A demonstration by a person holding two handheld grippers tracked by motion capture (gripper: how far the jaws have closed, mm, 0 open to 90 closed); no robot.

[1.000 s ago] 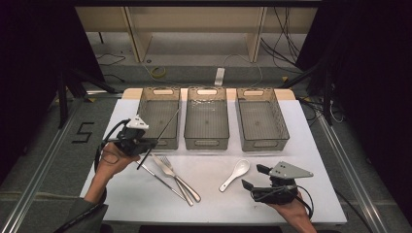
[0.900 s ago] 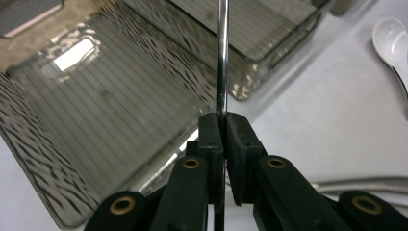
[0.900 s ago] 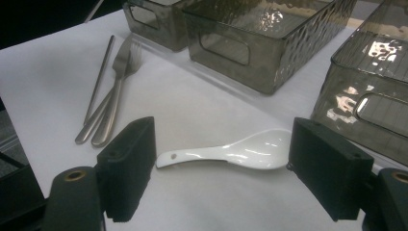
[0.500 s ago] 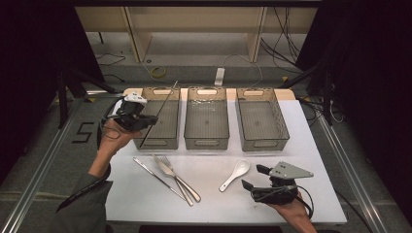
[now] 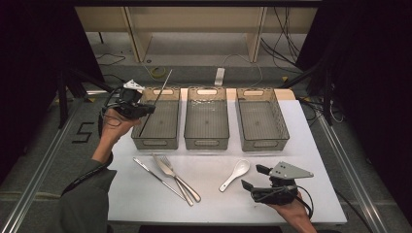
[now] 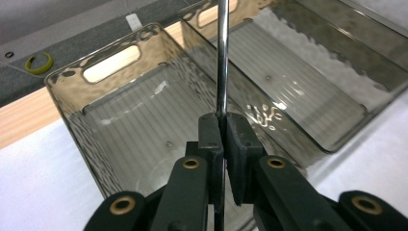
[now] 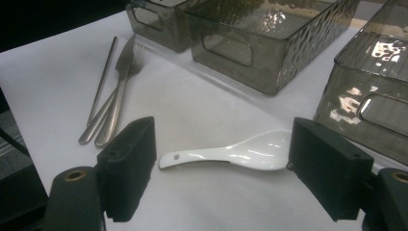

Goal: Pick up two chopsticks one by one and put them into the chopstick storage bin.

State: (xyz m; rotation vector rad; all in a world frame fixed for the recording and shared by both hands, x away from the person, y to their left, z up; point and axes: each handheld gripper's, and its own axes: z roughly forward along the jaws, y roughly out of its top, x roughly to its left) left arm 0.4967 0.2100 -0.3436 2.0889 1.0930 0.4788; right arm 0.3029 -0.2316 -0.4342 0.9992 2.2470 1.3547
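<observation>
1. Presently, the left gripper (image 5: 150, 108) is clenched on a thin metal chopstick (image 5: 156, 104), held above the left bin (image 5: 156, 141) at about 10 o'clock on the white bench (image 5: 311, 145).
2. Seen from the left gripper view, the chopstick (image 6: 222, 57) runs straight up from between the closed pads (image 6: 210, 132), with the left bin (image 6: 120, 139) beneath it.
3. From the high view, the chopstick slants over the left bin, its upper tip pointing toward 1 o'clock past the bin's far rim.
4. Three smoky plastic bins stand in a row along the far half of the bench: the left bin, the middle bin (image 5: 207, 141) and the right bin (image 5: 262, 143).
5. The right gripper (image 5: 253, 177) is released, jaws standing wide apart, resting low at about 5 o'clock on the bench.
6. A white ceramic spoon (image 7: 235, 153) lies flat on the bench just ahead of the right gripper, in line with the gap between its jaws and not touched by them.
7. A second chopstick (image 5: 156, 175), a knife (image 5: 171, 178) and a fork (image 5: 180, 178) lie close together at about 7 o'clock on the bench, their handles pointing toward 5 o'clock.
</observation>
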